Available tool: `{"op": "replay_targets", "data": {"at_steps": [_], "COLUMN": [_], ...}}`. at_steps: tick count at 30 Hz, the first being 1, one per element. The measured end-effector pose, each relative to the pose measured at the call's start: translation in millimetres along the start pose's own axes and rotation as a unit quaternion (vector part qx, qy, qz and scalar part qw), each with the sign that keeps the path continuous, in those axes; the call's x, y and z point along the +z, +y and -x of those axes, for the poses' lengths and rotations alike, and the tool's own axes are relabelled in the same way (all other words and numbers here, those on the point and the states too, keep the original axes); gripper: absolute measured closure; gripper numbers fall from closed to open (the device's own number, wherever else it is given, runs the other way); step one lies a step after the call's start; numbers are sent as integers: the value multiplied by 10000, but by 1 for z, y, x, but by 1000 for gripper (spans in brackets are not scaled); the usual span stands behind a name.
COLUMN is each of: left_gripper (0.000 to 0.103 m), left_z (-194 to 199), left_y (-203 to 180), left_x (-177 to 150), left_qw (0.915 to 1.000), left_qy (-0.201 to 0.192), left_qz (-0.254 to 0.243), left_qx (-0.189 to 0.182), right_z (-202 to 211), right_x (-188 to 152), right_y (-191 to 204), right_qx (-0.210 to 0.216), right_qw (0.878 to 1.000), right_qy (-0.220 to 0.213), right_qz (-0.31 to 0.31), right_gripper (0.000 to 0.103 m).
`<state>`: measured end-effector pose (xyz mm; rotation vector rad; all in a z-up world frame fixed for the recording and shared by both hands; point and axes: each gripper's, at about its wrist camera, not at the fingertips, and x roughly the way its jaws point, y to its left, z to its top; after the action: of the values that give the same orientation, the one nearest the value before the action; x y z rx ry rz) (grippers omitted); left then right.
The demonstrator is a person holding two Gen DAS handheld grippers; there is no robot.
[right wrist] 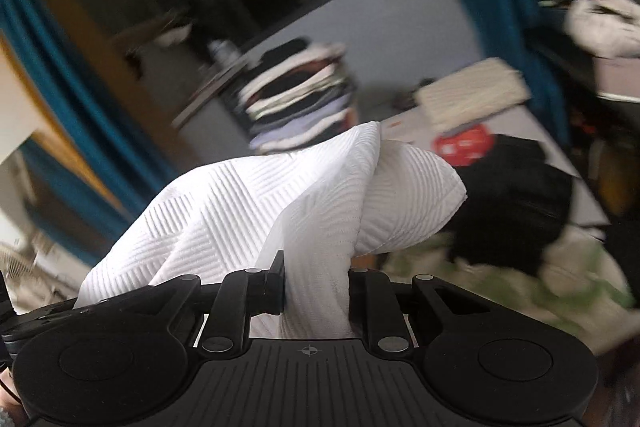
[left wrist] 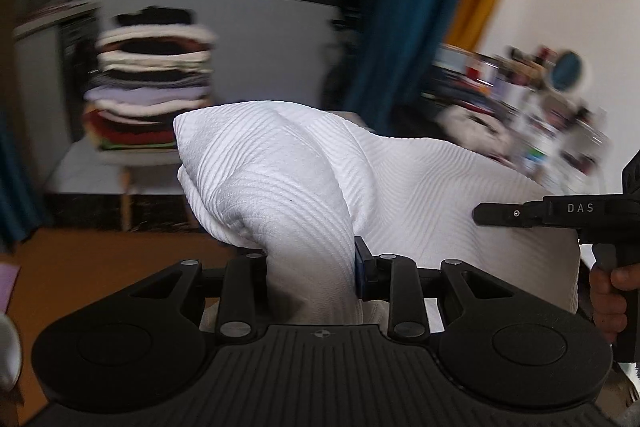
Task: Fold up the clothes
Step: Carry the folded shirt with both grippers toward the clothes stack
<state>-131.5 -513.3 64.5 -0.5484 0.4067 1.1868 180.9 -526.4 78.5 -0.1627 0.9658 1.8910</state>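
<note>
Gripping a bunched fold of the white ribbed garment [left wrist: 304, 187], the left gripper [left wrist: 310, 279] has its jaws drawn narrow, cloth pinched between them. The right gripper [right wrist: 316, 291] likewise clamps a gathered fold of the same garment, jaws nearly together – the fabric rises in a peak above its fingers. In the left wrist view the right gripper's black body bears the letters "DAS", with a hand [left wrist: 610, 297] on its grip. Behind, blurred, stands a stack of folded clothes [left wrist: 154, 83] on a small table [left wrist: 92, 163].
</note>
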Motion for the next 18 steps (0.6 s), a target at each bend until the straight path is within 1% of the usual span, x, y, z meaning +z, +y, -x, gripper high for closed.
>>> {"op": "replay_targets", "data": {"at_steps": [3, 5, 7, 9, 11, 12, 15, 18], "left_gripper": [73, 73, 72, 73, 73, 73, 73, 72], "left_z": [-15, -37, -64, -88, -106, -114, -136, -159], "left_y": [50, 77, 101, 129, 154, 165, 195, 217], "left_x": [18, 38, 62, 93, 123, 136, 167, 192], "left_qw": [9997, 9994, 9991, 9988, 9984, 9983, 9983, 9989], "left_qy": [-47, -64, 4, 204, 342, 345, 244, 156], "left_qz": [90, 78, 74, 120, 25, -35, 7, 2], "left_qx": [222, 336, 411, 426, 449, 479, 531, 449], "right_z": [-60, -101, -144, -184, -224, -242, -286, -319], "right_x": [18, 33, 49, 69, 90, 102, 135, 168], "right_y": [19, 27, 35, 39, 42, 42, 41, 36], "right_qx": [212, 336, 444, 511, 570, 598, 646, 599], "right_qw": [9996, 9992, 9988, 9984, 9977, 9974, 9968, 9976], "right_qy": [145, 184, 195, 202, 208, 188, 117, -11], "right_qz": [86, 63, -7, -154, -315, -367, -451, -333], "right_gripper": [86, 87, 87, 87, 87, 87, 86, 87]}}
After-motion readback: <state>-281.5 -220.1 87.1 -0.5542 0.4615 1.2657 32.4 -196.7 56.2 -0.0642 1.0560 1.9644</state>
